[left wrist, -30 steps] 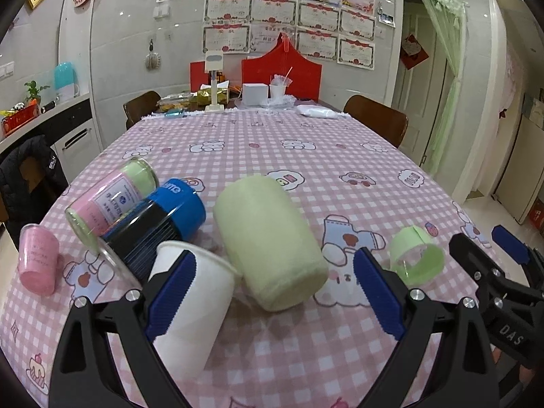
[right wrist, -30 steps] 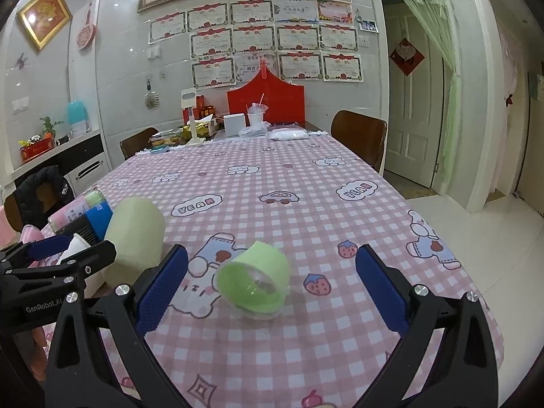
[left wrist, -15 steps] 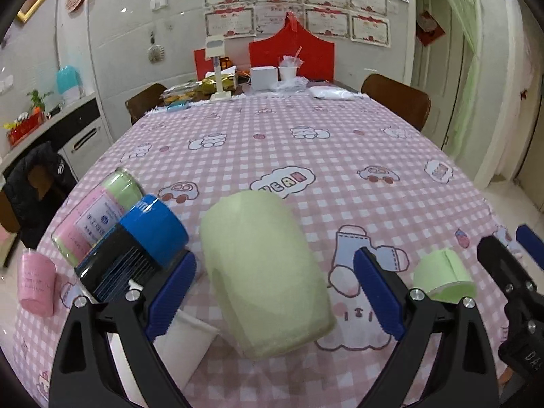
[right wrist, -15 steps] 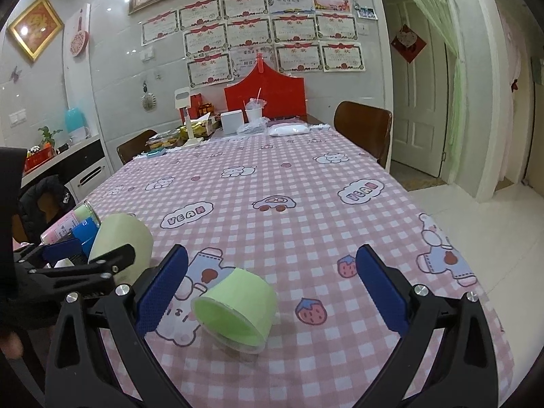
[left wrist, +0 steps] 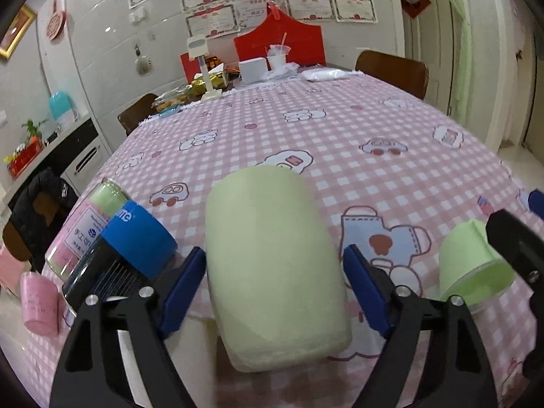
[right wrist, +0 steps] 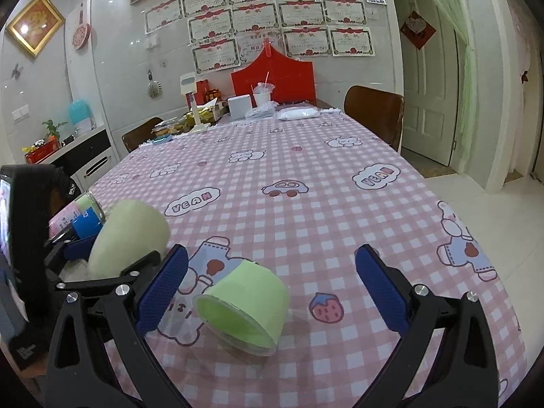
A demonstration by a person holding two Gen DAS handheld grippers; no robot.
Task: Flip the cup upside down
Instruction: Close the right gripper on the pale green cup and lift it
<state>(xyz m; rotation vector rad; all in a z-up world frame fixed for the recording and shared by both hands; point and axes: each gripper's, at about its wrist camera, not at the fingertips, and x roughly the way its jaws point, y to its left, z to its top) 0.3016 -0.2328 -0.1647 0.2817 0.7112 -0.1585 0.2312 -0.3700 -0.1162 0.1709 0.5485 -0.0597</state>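
A large pale green cup (left wrist: 272, 258) lies on its side on the pink checked tablecloth (left wrist: 357, 142), mouth toward me. My left gripper (left wrist: 273, 289) is open, its blue pads on either side of this cup with a small gap on each side. The same cup shows in the right wrist view (right wrist: 131, 234) with the left gripper (right wrist: 112, 255) around it. A small green cup (right wrist: 243, 302) lies on its side, mouth toward me. My right gripper (right wrist: 272, 292) is open and wide, its pads astride the small cup without touching. The small cup shows at right in the left wrist view (left wrist: 472, 265).
Left of the large cup lie a blue-capped black bottle (left wrist: 119, 255), a pink and green jar (left wrist: 85, 224) and a small pink cup (left wrist: 39, 302) near the table's left edge. A white paper cup is mostly hidden behind my left finger. Clutter and a red board (left wrist: 278, 44) stand at the far end.
My left gripper has moved forward and right, from the white paper cup to astride the large pale green cup. My right gripper has moved closer over the small green cup.
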